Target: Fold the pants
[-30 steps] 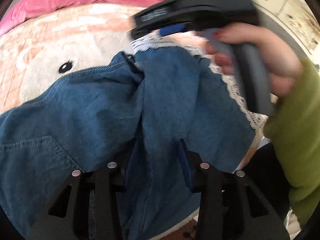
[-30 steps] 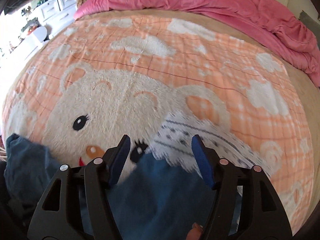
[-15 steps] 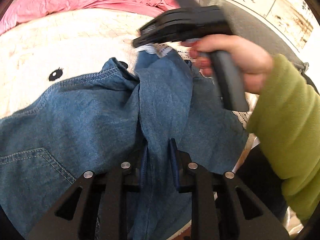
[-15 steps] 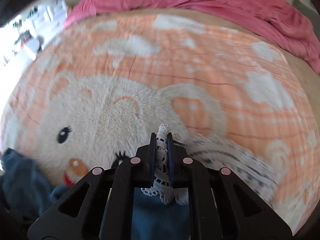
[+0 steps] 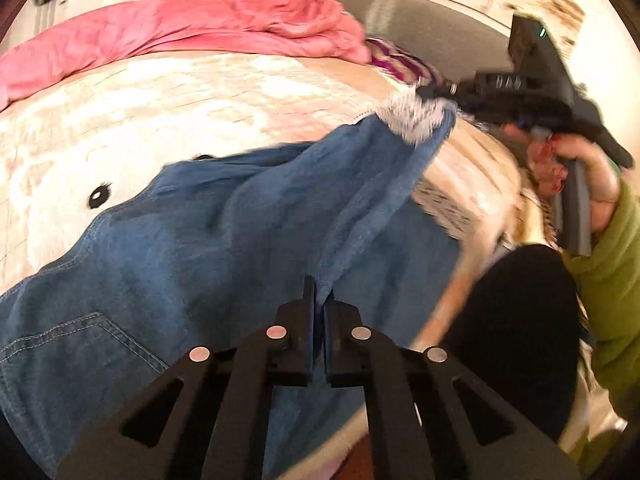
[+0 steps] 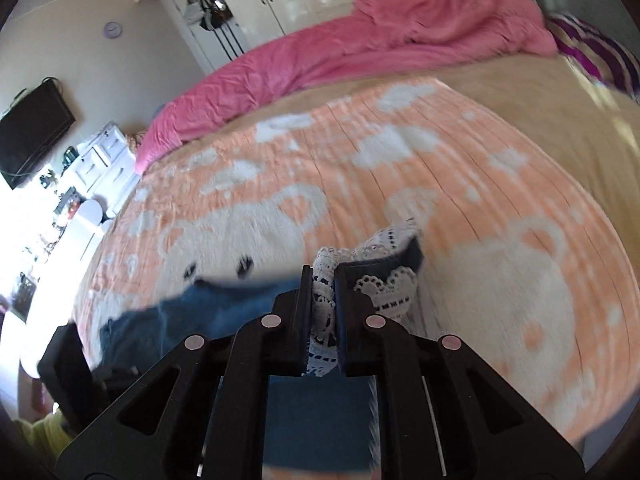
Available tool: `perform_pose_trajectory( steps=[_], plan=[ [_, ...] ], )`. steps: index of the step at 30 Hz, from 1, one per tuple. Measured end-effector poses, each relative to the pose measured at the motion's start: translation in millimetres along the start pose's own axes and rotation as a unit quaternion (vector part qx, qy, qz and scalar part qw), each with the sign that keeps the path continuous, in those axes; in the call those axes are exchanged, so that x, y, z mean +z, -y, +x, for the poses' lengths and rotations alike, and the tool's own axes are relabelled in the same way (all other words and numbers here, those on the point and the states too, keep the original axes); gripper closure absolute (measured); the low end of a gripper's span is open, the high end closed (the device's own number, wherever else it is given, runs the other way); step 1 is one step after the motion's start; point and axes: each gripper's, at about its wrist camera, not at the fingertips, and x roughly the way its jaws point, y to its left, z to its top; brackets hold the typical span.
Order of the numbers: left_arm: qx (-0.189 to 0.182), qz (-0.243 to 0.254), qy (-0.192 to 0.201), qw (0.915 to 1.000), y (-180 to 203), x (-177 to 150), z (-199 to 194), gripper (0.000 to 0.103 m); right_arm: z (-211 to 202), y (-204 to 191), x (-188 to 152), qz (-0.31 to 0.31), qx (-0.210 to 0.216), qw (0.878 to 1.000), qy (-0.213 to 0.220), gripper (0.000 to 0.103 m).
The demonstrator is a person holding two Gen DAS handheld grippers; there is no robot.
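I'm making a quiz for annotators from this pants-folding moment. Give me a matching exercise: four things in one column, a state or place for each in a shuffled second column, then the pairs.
Things:
1. left gripper
2. right gripper
3. pink duvet
4. teddy-bear blanket

States or places:
A. bunched along the far side of the bed
B. shut on the white lace hem
C. spread flat under the denim pants
D. shut on a blue denim fold

Pairs: 1-D, 2-B, 3-A, 4-C

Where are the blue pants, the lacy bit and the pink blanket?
pants (image 5: 208,248), left wrist view, on the flat denim.
lace hem (image 6: 323,300), right wrist view, between the gripper fingers.
pink blanket (image 6: 360,48), right wrist view, on its crumpled middle.
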Motion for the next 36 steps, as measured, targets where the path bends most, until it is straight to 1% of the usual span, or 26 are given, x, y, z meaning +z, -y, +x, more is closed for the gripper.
perform_pose_trajectory(
  steps=[3,5,7,8,9,10,11,12,15,17,18,19,20,21,22,24,25,27,28,29,30,32,34,36],
  plan=[
    [-0.006,0.038,-0.004,0.9993,11.3,-3.0,-2.6,0.1,-5.1,13.2,-20.0,0.013,-0.008,1.0,-0.022,0.098],
    [-0.004,0.049,-0.006,0.9987,15.5,-5.9,-2.9,0.1,-3.8,26.3,-34.9,0.019,-0.022,0.999,-0.043,0.097],
    [0.005,0.061,-0.013,0.998,18.9,-7.5,5.1,0.1,2.2,36.5,-44.4,0.027,-0.019,0.997,-0.065,0.096],
    [0.012,0.068,-0.021,0.9974,20.6,-8.3,10.8,0.1,3.7,42.1,-47.2,0.04,-0.015,0.997,-0.072,0.093],
    [0.014,0.07,-0.028,0.9971,20.7,-8.7,14.4,0.1,4.3,46.0,-48.8,0.051,-0.007,0.996,-0.076,0.093],
    [0.013,0.07,-0.039,0.9967,20.4,-9.7,19.3,0.1,4.7,47.7,-49.7,0.051,-0.001,0.995,-0.083,0.093],
    [0.015,0.071,-0.047,0.9962,20.0,-11.7,22.4,0.1,4.2,47.8,-50.8,0.044,-0.004,0.995,-0.088,0.088],
    [0.018,0.075,-0.057,0.9954,20.8,-14.2,28.5,0.1,4.0,47.2,-51.4,0.039,-0.007,0.995,-0.091,0.087],
    [0.026,0.089,-0.072,0.9931,24.9,-19.9,33.9,0.1,5.1,45.4,-53.2,0.023,-0.008,0.994,-0.105,0.088],
    [0.028,0.095,-0.071,0.9925,26.6,-23.6,34.6,0.098,3.8,45.7,-54.7,0.009,-0.019,0.993,-0.118,0.088],
    [0.024,0.094,-0.071,0.9927,26.2,-23.8,34.3,0.094,1.5,48.1,-56.0,0.005,-0.029,0.992,-0.125,0.088],
    [0.014,0.09,-0.073,0.9932,24.9,-24.9,33.6,0.087,-1.2,52.4,-57.4,0.002,-0.035,0.991,-0.13,0.088],
    [0.005,0.086,-0.076,0.9934,24.3,-25.6,33.5,0.082,-3.8,56.0,-59.4,-0.003,-0.046,0.989,-0.138,0.085],
    [-0.005,0.084,-0.079,0.9934,24.6,-26.0,33.5,0.072,-5.1,59.0,-60.8,-0.005,-0.056,0.988,-0.142,0.081],
    [-0.013,0.086,-0.079,0.9931,26.3,-26.6,32.4,0.065,-8.5,62.6,-61.8,-0.008,-0.067,0.987,-0.145,0.074],
    [-0.017,0.096,-0.078,0.9922,31.5,-26.8,29.0,0.063,-13.8,67.2,-61.2,-0.006,-0.066,0.988,-0.143,0.072],
    [-0.024,0.093,-0.076,0.9925,31.9,-25.6,25.4,0.063,-18.2,68.2,-57.6,-0.006,-0.068,0.989,-0.134,0.071],
    [-0.045,0.081,-0.065,0.9936,30.3,-21.1,15.0,0.063,-21.6,67.0,-49.4,-0.012,-0.064,0.991,-0.113,0.066],
    [-0.058,0.074,-0.051,0.9943,27.1,-16.4,5.9,0.059,-21.1,64.5,-41.9,-0.017,-0.057,0.993,-0.1,0.059],
    [-0.061,0.07,-0.037,0.995,23.3,-11.3,-3.1,0.056,-19.7,63.0,-36.7,-0.019,-0.056,0.994,-0.095,0.057],
    [-0.057,0.067,-0.028,0.9958,19.4,-6.7,-8.7,0.051,-16.1,60.3,-30.7,-0.024,-0.054,0.994,-0.089,0.057],
    [-0.023,0.051,-0.014,0.9984,4.6,10.2,-18.0,0.05,-0.7,53.7,-15.8,-0.038,-0.042,0.995,-0.082,0.056],
    [0.023,0.008,-0.02,0.9995,-21.1,34.1,-17.1,0.05,18.6,51.2,-1.6,-0.042,-0.034,0.995,-0.084,0.055],
    [0.042,-0.006,-0.031,0.9986,-37.0,50.0,-8.1,0.05,38.7,52.6,9.9,-0.043,-0.034,0.994,-0.092,0.054]
  ],
)
